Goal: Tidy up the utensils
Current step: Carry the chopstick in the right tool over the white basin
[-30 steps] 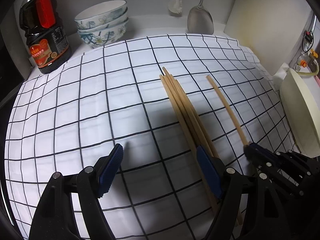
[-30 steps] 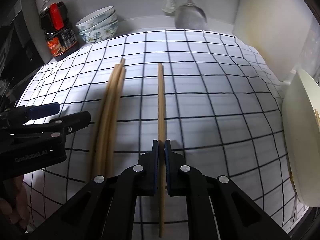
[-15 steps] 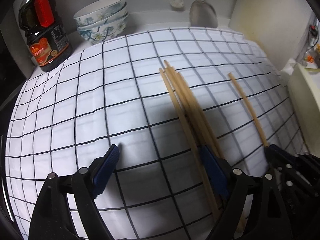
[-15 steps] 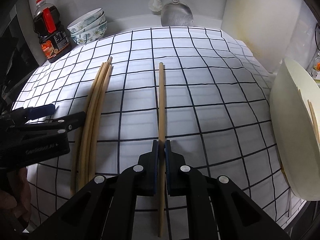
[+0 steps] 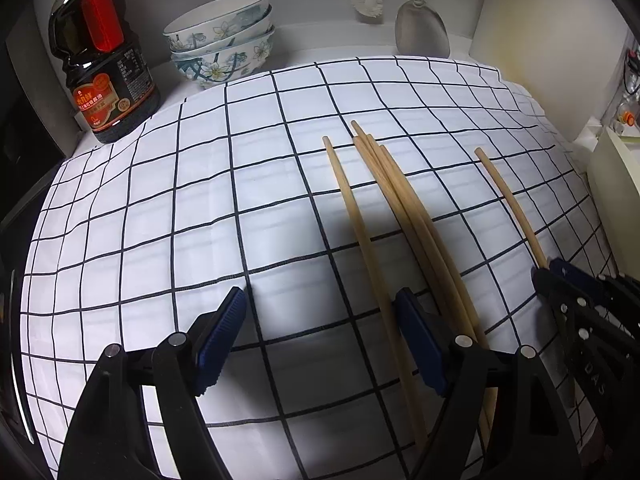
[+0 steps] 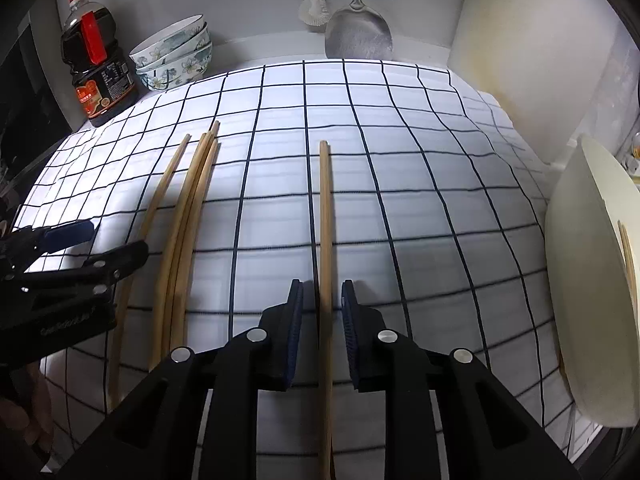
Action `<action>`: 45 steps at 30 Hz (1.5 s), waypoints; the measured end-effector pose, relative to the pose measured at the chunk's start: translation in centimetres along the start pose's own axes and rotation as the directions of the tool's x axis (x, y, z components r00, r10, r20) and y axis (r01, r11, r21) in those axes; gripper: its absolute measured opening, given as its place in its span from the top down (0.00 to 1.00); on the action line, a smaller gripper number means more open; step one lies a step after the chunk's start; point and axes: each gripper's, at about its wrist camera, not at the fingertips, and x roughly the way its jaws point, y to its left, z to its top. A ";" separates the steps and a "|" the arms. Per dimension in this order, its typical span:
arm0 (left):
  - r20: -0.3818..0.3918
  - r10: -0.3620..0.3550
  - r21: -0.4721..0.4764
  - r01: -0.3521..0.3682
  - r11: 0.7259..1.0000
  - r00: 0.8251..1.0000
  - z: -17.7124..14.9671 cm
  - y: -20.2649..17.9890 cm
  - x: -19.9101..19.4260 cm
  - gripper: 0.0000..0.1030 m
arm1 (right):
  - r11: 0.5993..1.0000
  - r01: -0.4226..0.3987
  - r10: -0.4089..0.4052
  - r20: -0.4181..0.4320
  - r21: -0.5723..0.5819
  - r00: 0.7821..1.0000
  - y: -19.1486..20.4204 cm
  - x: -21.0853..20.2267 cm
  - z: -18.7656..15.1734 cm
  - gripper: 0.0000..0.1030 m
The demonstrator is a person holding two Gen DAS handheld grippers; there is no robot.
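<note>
The checked cloth [image 6: 400, 200] fills the counter, a cream dish [image 6: 592, 320] at its right edge. Left of centre lies a bundle of chopsticks [image 6: 188, 216]; one single chopstick [image 6: 325, 216] lies apart between the right gripper [image 6: 320, 304] pads — jaws opening, clear of the wood. The left gripper [image 5: 320, 320] stands wide and is closing, one loose chopstick [image 5: 360, 232] just inside its right pad. Light, stiff, smooth sticks — likely to roll, so pinch mid-shaft, squarely.

soy sauce bottle [image 5: 106, 64], stacked floral bowls [image 5: 224, 42], checked cloth [image 5: 200, 220]
</note>
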 end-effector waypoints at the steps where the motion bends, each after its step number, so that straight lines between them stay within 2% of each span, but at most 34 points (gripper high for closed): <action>1: 0.000 0.000 -0.001 0.000 1.000 1.000 0.0 0.1 0.0 0.27 | 1.000 0.001 -0.001 0.002 -0.002 1.000 0.0 0.1 0.2 0.81; 8: 0.005 0.001 -0.001 -0.001 1.000 1.000 -0.3 0.6 -0.2 0.27 | 1.000 0.004 -0.004 0.013 -0.008 1.000 0.1 0.7 0.8 0.80; 11: 0.003 0.003 -0.004 -0.003 1.000 1.000 0.0 0.3 0.0 0.30 | 1.000 0.000 0.000 0.015 0.000 1.000 0.0 0.7 0.8 0.80; 14: 0.007 -0.004 0.006 0.004 1.000 1.000 0.3 0.0 -0.1 0.42 | 1.000 -0.008 0.008 0.011 0.000 1.000 0.1 0.7 0.8 0.83; 15: 0.010 -0.007 0.007 0.007 1.000 1.000 0.4 -0.2 -0.1 0.49 | 1.000 -0.009 0.009 0.010 -0.003 1.000 0.1 0.7 0.9 0.89; 17: 0.012 -0.007 0.003 0.007 1.000 1.000 0.5 -0.3 -0.2 0.59 | 1.000 0.003 -0.003 0.007 -0.007 1.000 0.2 0.7 0.9 0.94; 21: 0.006 -0.014 0.012 0.014 1.000 1.000 0.7 -0.5 -0.1 0.90 | 1.000 -0.001 0.001 0.003 0.005 1.000 0.1 0.8 1.0 0.94; 31: -0.015 -0.015 0.007 0.015 1.000 1.000 0.8 0.2 -1.5 0.93 | 0.991 -0.078 0.079 -0.001 0.107 0.997 -1.1 -0.9 0.7 0.94; 40: 0.031 -0.045 0.016 0.045 0.999 0.998 2.7 -1.1 -5.1 0.93 | 0.982 -0.122 0.111 0.077 0.147 0.991 -2.8 -5.6 1.7 0.94; 45: 0.073 -0.086 0.043 0.083 0.996 0.994 4.1 -3.5 -8.0 0.93 | 0.976 -0.132 0.110 0.135 0.170 0.985 -5.0 -8.9 2.0 0.94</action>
